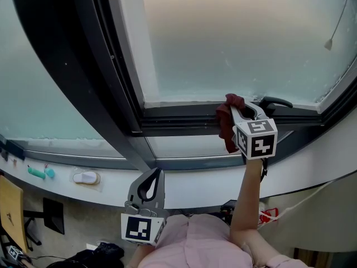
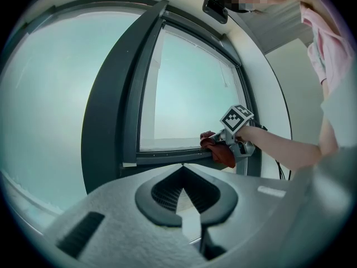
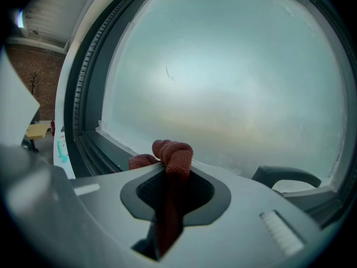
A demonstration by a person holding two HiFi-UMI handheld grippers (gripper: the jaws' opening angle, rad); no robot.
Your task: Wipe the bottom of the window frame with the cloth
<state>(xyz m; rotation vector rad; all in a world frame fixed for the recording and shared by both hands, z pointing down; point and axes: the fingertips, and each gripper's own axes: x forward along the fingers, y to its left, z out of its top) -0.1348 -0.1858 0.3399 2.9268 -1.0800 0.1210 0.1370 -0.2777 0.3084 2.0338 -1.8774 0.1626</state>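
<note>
Where the cloth sits, head view: dark red cloth point(image 1: 225, 128) bunched on the window frame's bottom rail point(image 1: 178, 116), just left of the black window handle point(image 1: 276, 101).
Head view, arms: right gripper point(image 1: 241, 107) is up at the rail; left gripper point(image 1: 152, 177) hangs low, well clear.
Left gripper view: left gripper point(image 2: 182, 169) has its jaws closed tip to tip, nothing between them. Across the way, the cloth point(image 2: 220, 152) is touching the rail point(image 2: 167, 156).
Right gripper view: right gripper point(image 3: 170, 169) is clamped on the cloth point(image 3: 174, 155), and a knot pokes out towards the glass.
Progress: contact made, so wiping looks under way. A long stretch of rail runs off to the left, and I can't tell which part is already clean.
</note>
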